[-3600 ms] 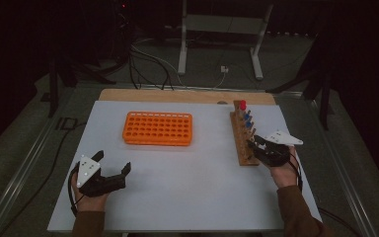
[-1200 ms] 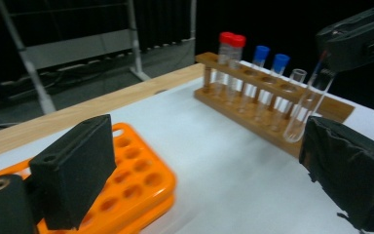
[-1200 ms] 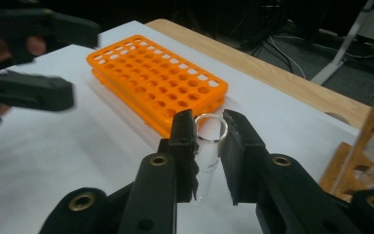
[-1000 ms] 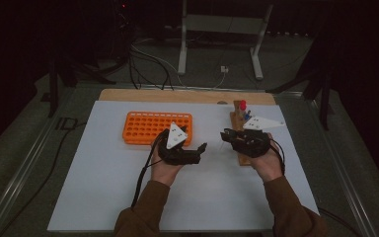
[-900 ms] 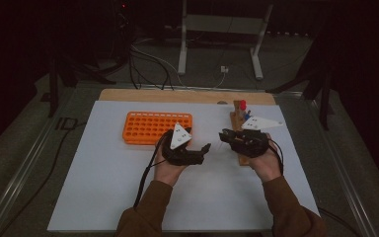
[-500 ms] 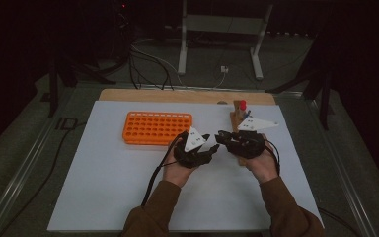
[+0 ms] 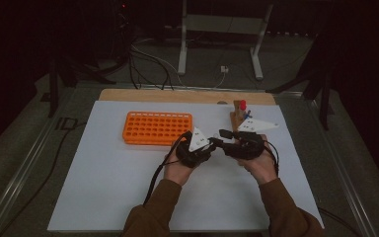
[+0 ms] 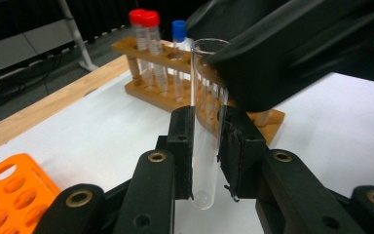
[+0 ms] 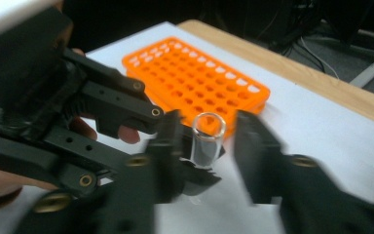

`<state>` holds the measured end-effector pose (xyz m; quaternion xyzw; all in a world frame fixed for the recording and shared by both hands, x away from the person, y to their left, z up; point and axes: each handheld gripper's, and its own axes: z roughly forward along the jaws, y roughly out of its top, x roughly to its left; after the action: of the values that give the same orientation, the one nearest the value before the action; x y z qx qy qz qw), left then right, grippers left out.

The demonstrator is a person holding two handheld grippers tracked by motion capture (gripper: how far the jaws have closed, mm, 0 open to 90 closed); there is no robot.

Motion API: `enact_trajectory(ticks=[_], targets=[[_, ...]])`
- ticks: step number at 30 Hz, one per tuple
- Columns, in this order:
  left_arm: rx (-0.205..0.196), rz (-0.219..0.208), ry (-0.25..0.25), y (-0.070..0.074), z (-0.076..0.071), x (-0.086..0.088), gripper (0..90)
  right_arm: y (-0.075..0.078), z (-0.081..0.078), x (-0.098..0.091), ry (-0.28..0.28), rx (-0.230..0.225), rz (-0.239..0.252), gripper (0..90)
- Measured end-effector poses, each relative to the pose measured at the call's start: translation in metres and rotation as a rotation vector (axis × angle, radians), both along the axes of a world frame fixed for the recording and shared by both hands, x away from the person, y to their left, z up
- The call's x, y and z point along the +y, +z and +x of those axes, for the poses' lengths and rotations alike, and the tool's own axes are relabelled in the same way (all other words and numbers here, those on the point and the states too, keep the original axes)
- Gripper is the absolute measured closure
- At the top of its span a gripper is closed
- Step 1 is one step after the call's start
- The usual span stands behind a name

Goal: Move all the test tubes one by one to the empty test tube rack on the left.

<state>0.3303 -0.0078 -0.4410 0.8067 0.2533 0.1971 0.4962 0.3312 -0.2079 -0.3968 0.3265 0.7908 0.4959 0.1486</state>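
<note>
The clear test tube [image 8: 205,122] stood upright at the middle of the left gripper view, the left gripper [image 8: 205,151] clamped on its lower half. It looked light, stiff, slick and breakable; a gentle mid-body hold seemed wisest. The right gripper [image 9: 209,141] had just been opening, its fingers [image 9: 253,141] apart either side of the rim. Upper left there stood the wooden rack [image 8: 175,97] of capped tubes [image 8: 143,44]; the orange rack [image 7: 159,128] lay left of centre on the white surface [image 7: 103,177], nothing between
</note>
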Motion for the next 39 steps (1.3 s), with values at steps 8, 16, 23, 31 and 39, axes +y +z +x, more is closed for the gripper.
enact_trajectory(ticks=[8,16,23,31,39], targets=[[0.005,-0.044,0.064,0.001,0.012,0.018,76.1,-0.004,-0.005,-0.014,-0.081,-0.045,-0.006,15.5],[-0.003,-0.074,0.133,0.001,0.025,0.038,76.1,-0.017,-0.016,-0.032,-0.141,-0.073,-0.002,1.9],[-0.009,-0.082,0.183,-0.003,0.036,0.049,76.1,-0.027,-0.025,-0.046,-0.183,-0.082,0.004,0.1],[0.01,-0.071,0.245,-0.013,0.05,0.055,76.1,-0.036,-0.03,-0.057,-0.212,-0.074,0.022,0.1],[0.044,-0.06,0.295,-0.027,0.063,0.056,76.0,-0.042,-0.03,-0.058,-0.215,-0.067,0.027,0.1]])
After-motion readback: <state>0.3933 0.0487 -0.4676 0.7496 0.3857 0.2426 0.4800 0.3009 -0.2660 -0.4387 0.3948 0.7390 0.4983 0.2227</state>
